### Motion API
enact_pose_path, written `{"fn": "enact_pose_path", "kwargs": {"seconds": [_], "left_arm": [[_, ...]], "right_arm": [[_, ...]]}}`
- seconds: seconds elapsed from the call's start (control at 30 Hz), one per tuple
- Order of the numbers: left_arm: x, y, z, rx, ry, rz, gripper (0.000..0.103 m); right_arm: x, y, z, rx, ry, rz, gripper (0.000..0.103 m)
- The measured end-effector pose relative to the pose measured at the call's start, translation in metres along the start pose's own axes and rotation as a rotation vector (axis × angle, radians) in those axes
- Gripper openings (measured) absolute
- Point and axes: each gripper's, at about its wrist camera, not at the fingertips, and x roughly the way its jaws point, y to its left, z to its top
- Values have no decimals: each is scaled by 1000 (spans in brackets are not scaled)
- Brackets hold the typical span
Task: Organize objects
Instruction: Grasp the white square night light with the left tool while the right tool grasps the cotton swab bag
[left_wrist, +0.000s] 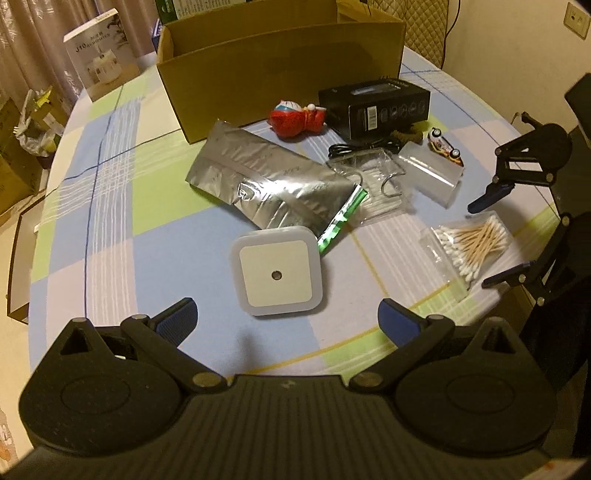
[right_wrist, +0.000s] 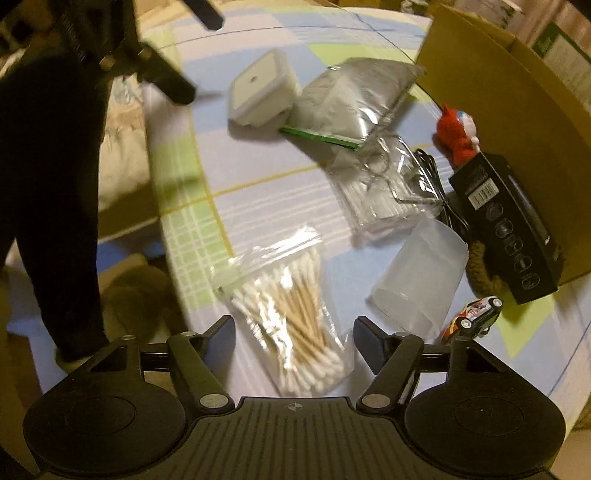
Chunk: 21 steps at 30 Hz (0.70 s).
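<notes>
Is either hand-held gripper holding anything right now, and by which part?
Nothing is held. The left hand-held gripper is open above the night light; the right hand-held gripper straddles the cotton swab bag without gripping it.

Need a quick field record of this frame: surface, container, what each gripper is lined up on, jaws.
surface: round table with checked cloth
container: open cardboard box at far side
left gripper: jaws open, over white square night light, not touching
right gripper: jaws open, bag of cotton swabs between them, not gripped
loose nearby: foil pouch, clear cup, toy car
</notes>
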Motion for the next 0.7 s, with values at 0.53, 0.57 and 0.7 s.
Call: {"fn": "enact_pose_path", "kwargs": {"seconds": [0.53,0.57,0.7], "left_arm": [[37,12,21,-40,21,-25,94],[39,14,22,-55,21,-24,93],[45,18,22,-94,13,-24,88]], "right_arm": [[-22,-6,18,275,-88,32,22],[-24,-7,18,288,-94,26,22],[-35,-10,19,334,-122,16,22]]}}
